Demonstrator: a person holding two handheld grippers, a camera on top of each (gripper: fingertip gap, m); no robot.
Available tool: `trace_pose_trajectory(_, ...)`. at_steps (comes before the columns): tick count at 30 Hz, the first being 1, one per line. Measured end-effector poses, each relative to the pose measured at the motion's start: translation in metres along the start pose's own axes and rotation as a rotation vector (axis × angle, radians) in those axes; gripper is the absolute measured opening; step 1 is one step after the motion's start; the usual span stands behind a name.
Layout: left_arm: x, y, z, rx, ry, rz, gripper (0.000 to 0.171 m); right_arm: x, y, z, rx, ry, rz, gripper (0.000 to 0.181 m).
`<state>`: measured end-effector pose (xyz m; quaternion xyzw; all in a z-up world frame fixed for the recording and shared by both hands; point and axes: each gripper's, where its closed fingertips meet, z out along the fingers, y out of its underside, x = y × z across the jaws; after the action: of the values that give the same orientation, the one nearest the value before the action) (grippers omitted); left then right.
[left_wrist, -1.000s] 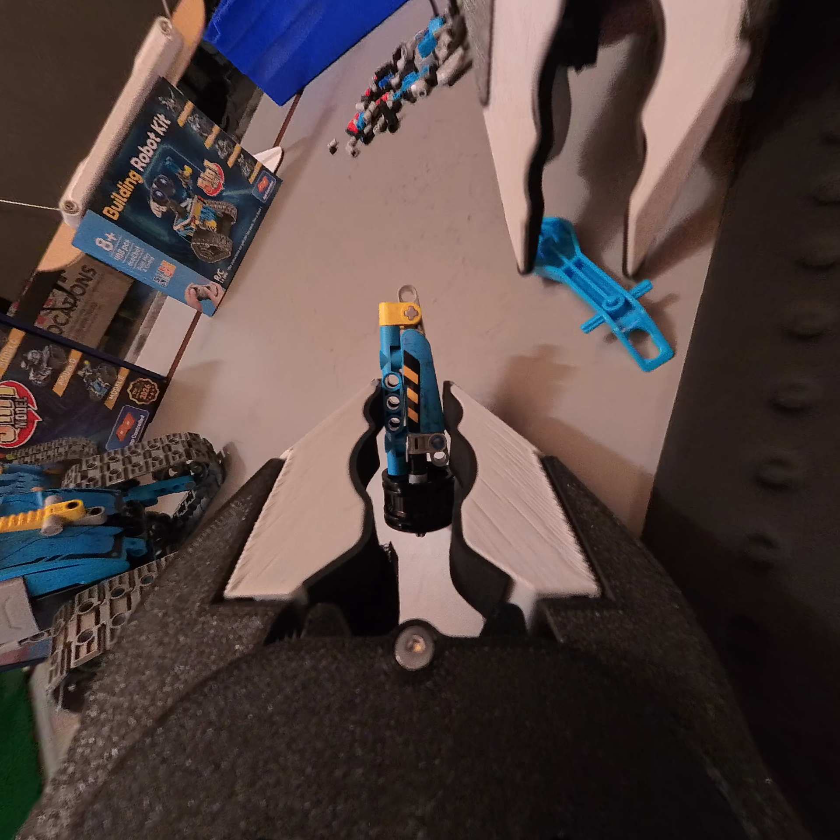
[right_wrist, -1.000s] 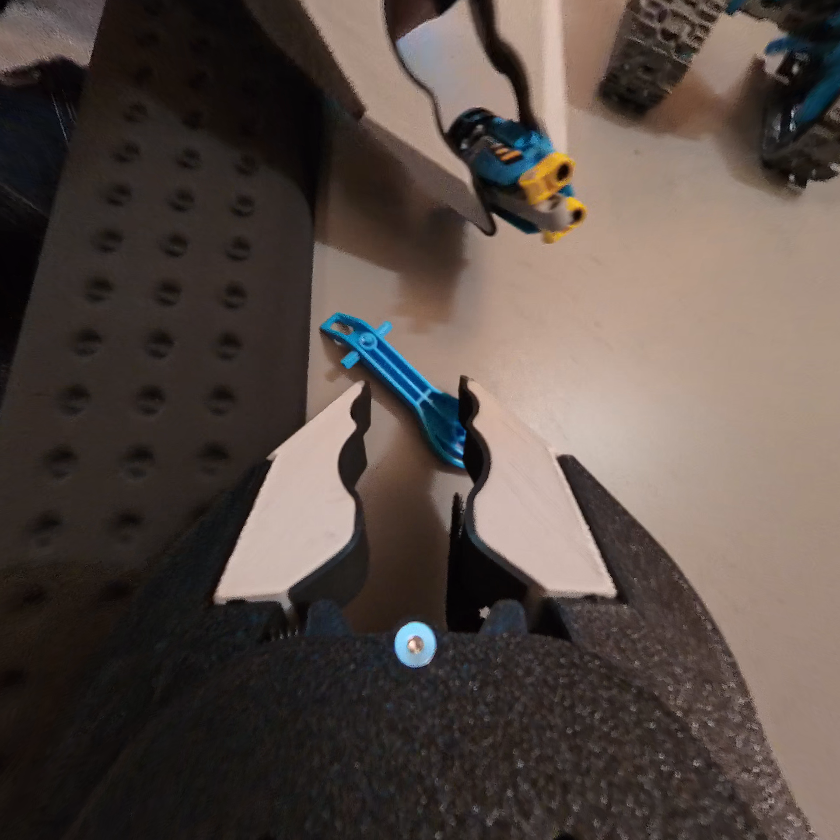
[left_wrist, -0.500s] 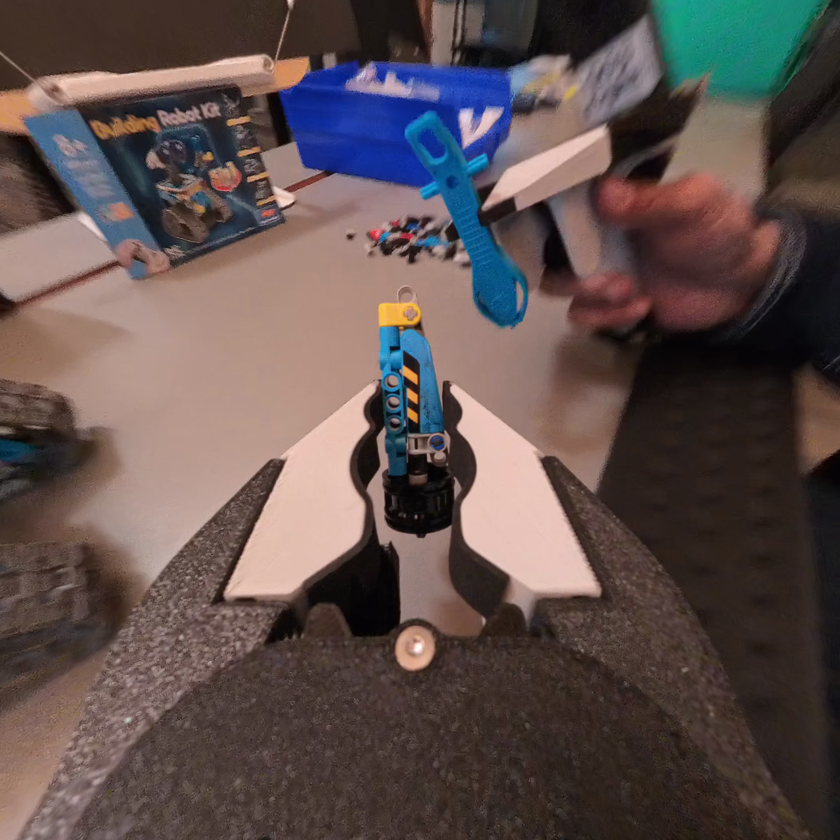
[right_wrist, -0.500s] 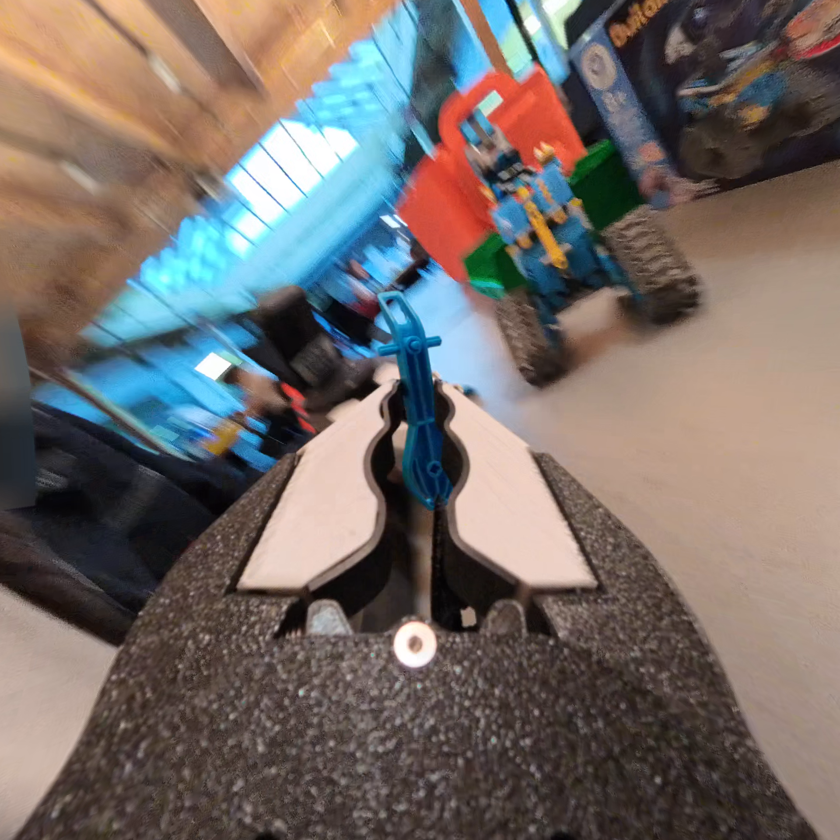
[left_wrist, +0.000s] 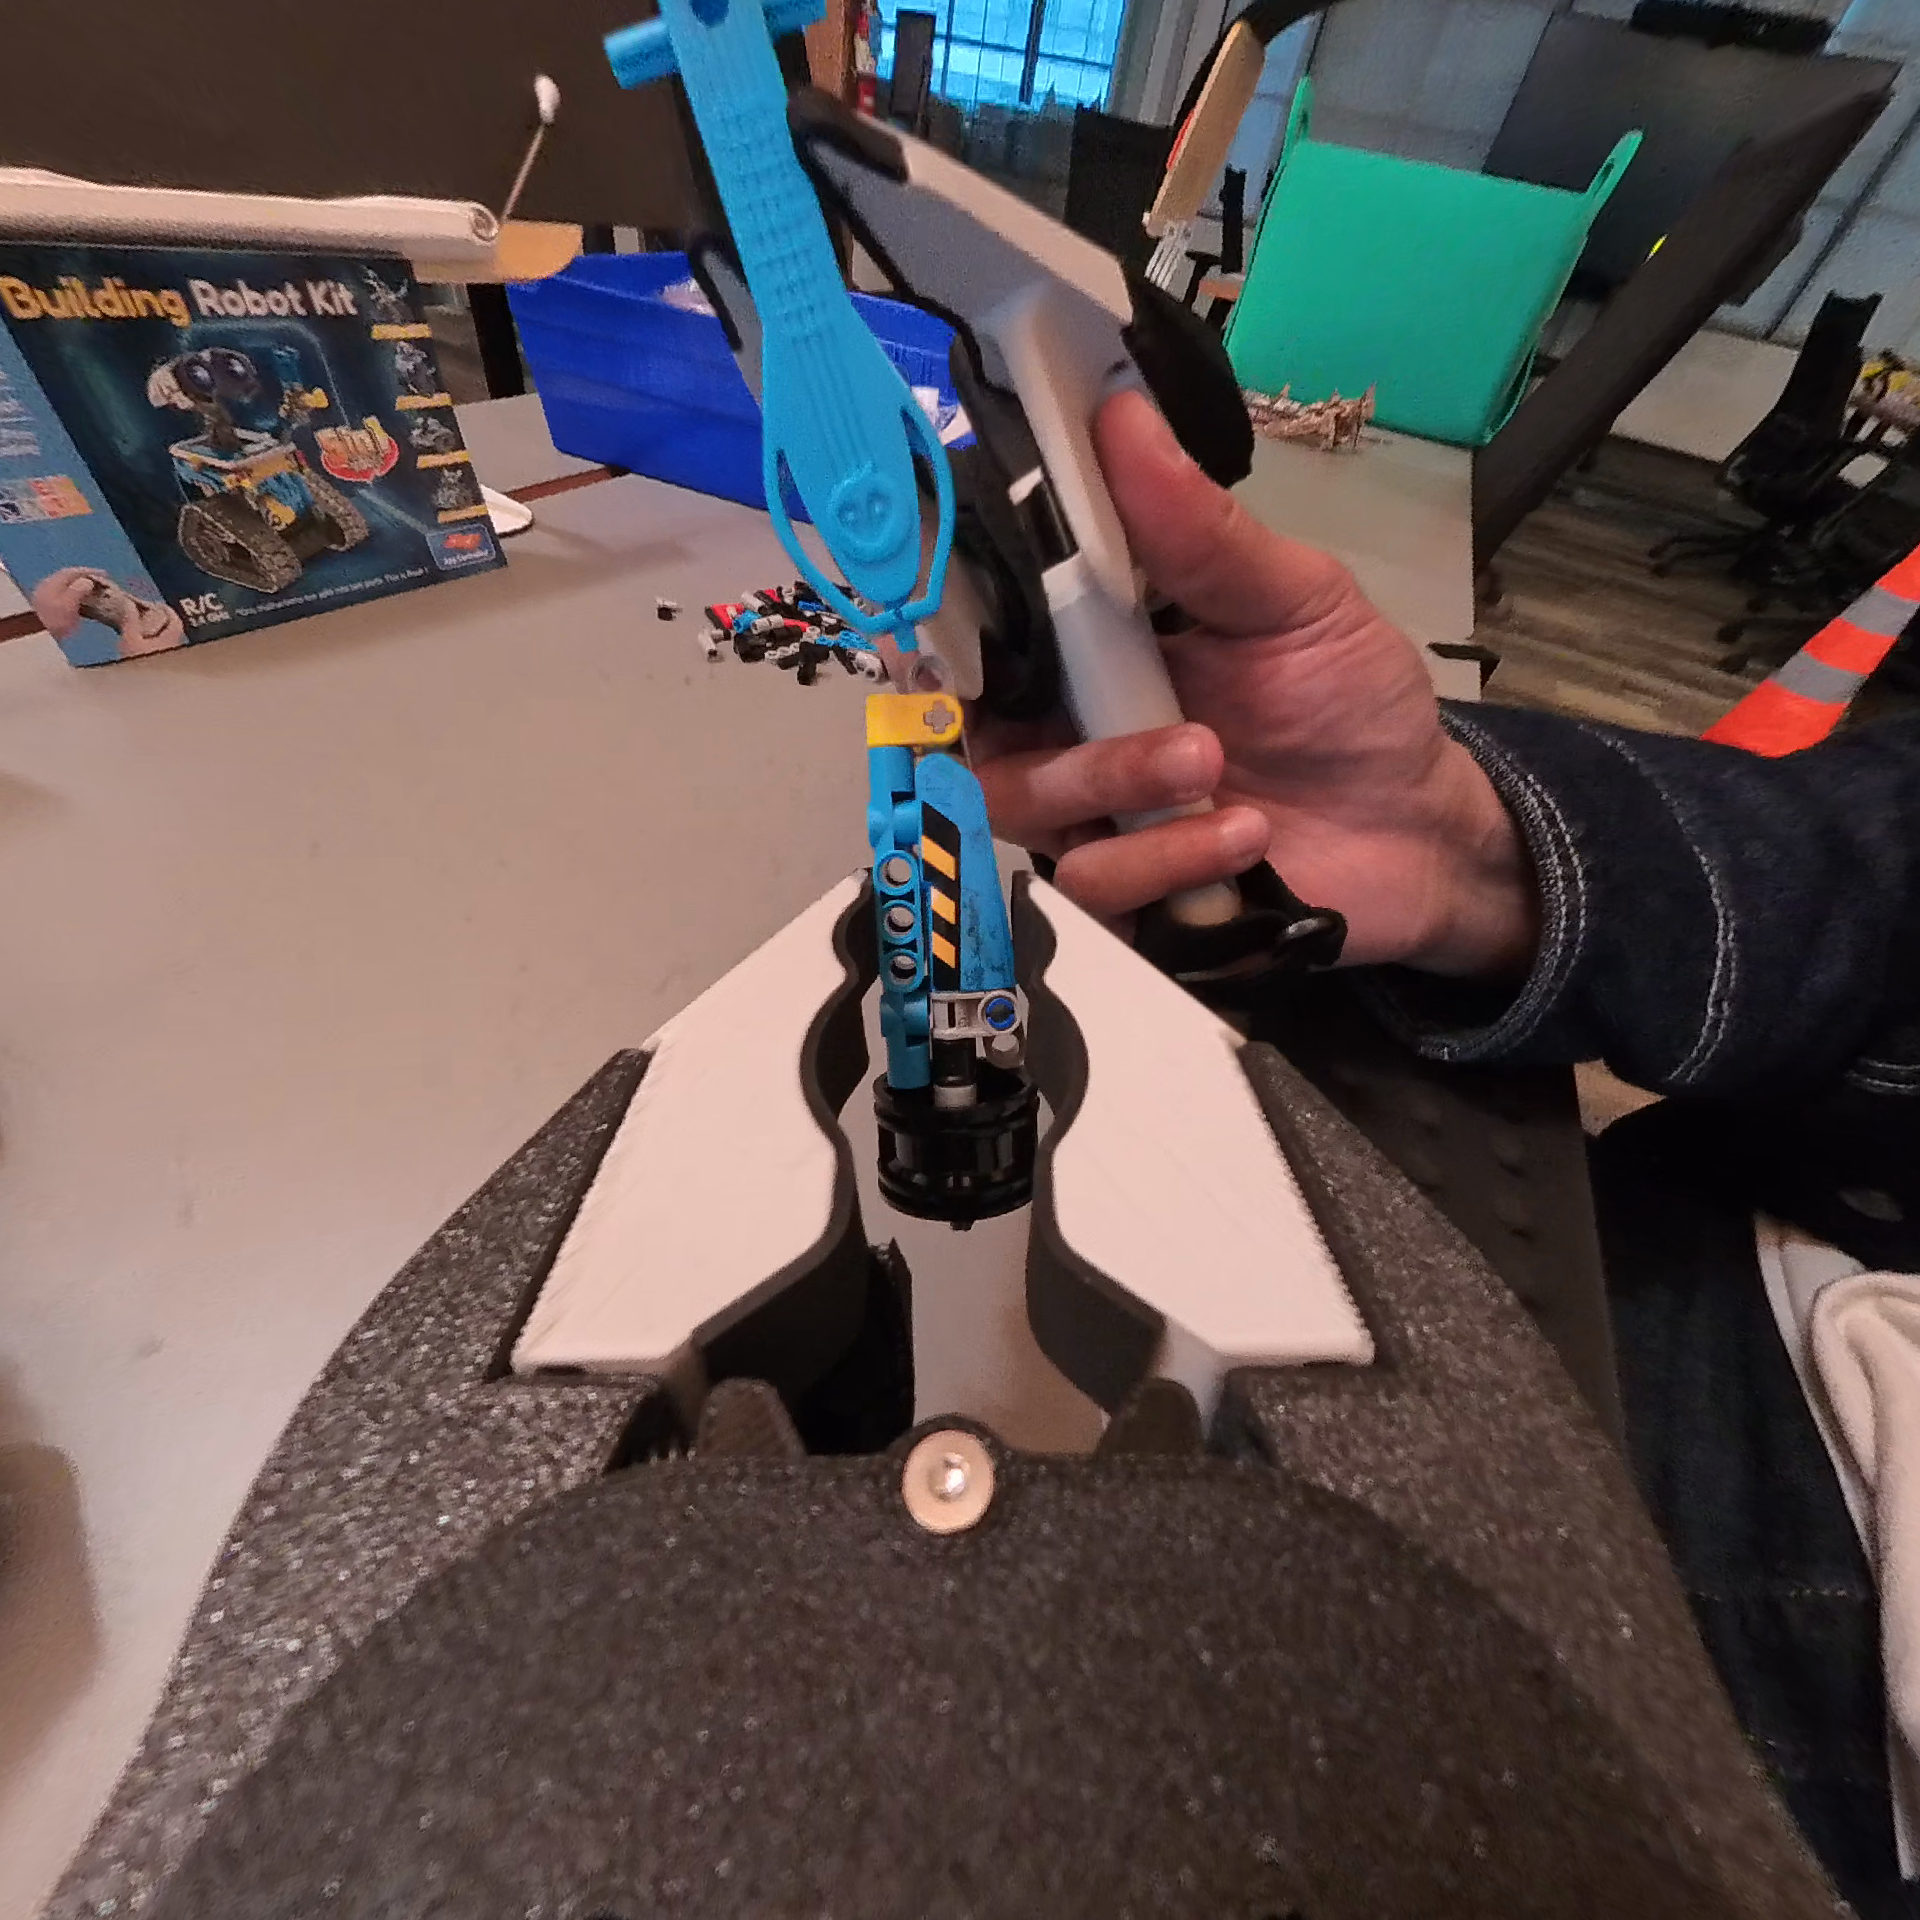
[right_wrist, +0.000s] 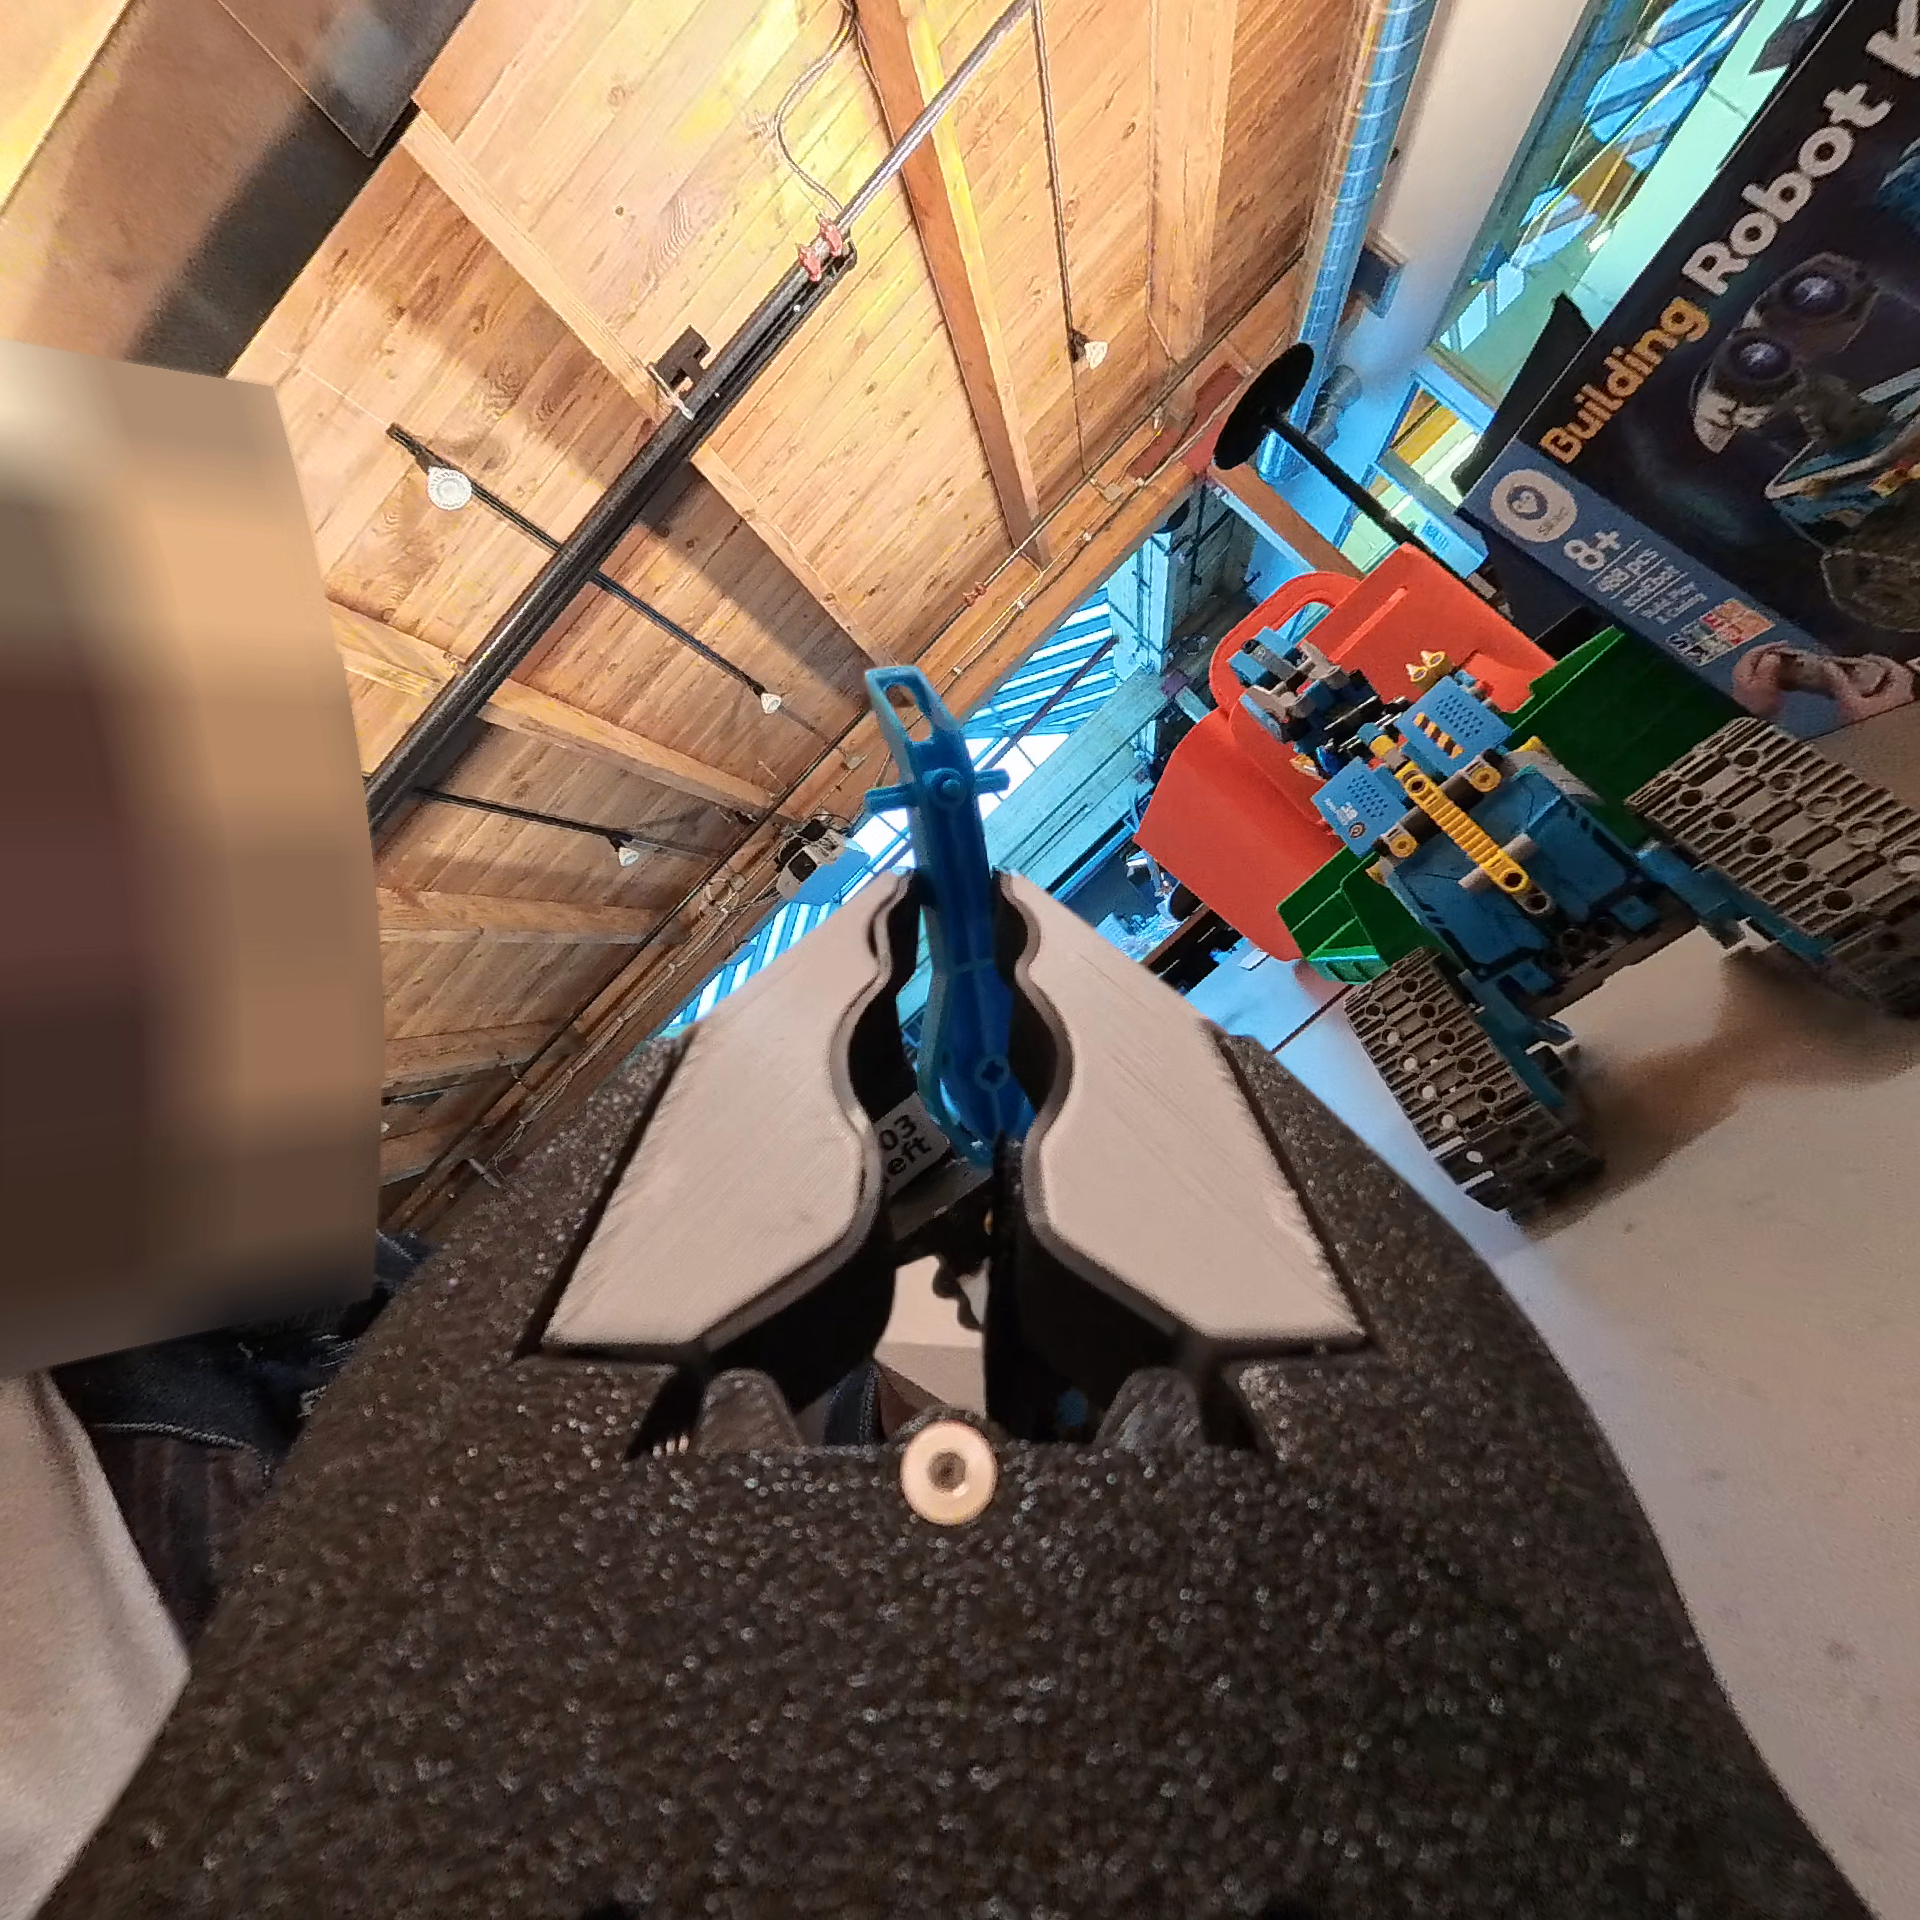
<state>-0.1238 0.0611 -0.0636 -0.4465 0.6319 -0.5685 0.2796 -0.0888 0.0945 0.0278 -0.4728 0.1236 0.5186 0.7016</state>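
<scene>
My left gripper (left_wrist: 940, 894) is shut on a small brick assembly (left_wrist: 940, 914): a blue beam with orange and black stripes, a yellow connector at its tip and a black round base. I hold it above the grey table (left_wrist: 364, 883). My right gripper (right_wrist: 956, 894) is shut on a blue plastic brick-separator tool (right_wrist: 961, 956) and points up toward the wooden ceiling. In the left wrist view the tool (left_wrist: 821, 364) hangs down from the right gripper, held by a hand (left_wrist: 1268, 727). Its forked lower end sits just above the yellow connector (left_wrist: 909, 719).
A tracked blue robot model (right_wrist: 1558, 894) stands on the table in front of red and green bins (right_wrist: 1351, 727). A kit box (left_wrist: 218, 436), a blue bin (left_wrist: 634, 374) and a pile of small loose parts (left_wrist: 790, 634) lie farther back. A dark perforated mat (left_wrist: 1455, 1195) lies at the right. The tips of one gripper are about 10 cm away from the tips of the other.
My right gripper closed on the blue tool lying on the table, lifted it and swung it up over the assembly. My left gripper tilted up from facing the table, still holding the assembly.
</scene>
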Motion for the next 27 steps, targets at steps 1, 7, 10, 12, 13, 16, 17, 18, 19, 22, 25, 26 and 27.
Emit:
trace_pose_trajectory(1,0.001,-0.001,-0.001,0.007,0.006,-0.005,0.024,0.0,0.0,0.0,-0.001,-0.002,0.0,0.012)
trace_pose_trajectory(7,0.004,-0.003,-0.001,0.015,0.024,-0.002,0.024,0.005,0.0,-0.002,-0.003,0.028,-0.008,0.011)
trace_pose_trajectory(10,0.003,-0.003,-0.002,0.02,0.029,-0.013,0.024,0.004,0.002,-0.001,-0.012,0.027,-0.011,0.012)
trace_pose_trajectory(12,0.003,-0.004,-0.003,0.026,0.033,-0.029,0.024,0.003,0.003,-0.001,-0.015,0.022,-0.009,0.012)
trace_pose_trajectory(13,0.002,-0.005,-0.003,0.031,0.038,-0.038,0.024,0.003,0.002,-0.001,-0.009,0.019,-0.005,0.012)
trace_pose_trajectory(16,0.003,-0.005,-0.003,0.033,0.052,-0.054,0.023,0.005,0.004,-0.002,-0.01,0.029,-0.005,0.012)
trace_pose_trajectory(17,0.004,-0.006,-0.004,0.036,0.059,-0.059,0.023,0.004,0.004,-0.002,-0.007,0.031,-0.013,0.012)
trace_pose_trajectory(18,0.004,-0.007,-0.005,0.042,0.063,-0.067,0.023,0.004,0.003,-0.003,-0.005,0.036,-0.022,0.012)
trace_pose_trajectory(19,0.003,-0.009,-0.006,0.051,0.065,-0.081,0.023,0.005,0.004,-0.004,-0.006,0.047,-0.033,0.012)
trace_pose_trajectory(22,0.001,-0.019,-0.012,0.115,0.094,-0.145,0.023,0.008,0.015,-0.004,-0.043,0.066,-0.026,0.012)
trace_pose_trajectory(25,-0.006,-0.023,-0.017,0.148,0.096,-0.196,0.022,0.002,0.011,-0.004,-0.017,0.026,-0.007,0.012)
trace_pose_trajectory(26,-0.006,-0.024,-0.019,0.152,0.102,-0.201,0.022,0.005,0.009,-0.006,-0.014,0.039,-0.012,0.012)
trace_pose_trajectory(27,-0.005,-0.024,-0.019,0.152,0.103,-0.193,0.022,0.006,0.006,-0.007,-0.009,0.043,-0.011,0.012)
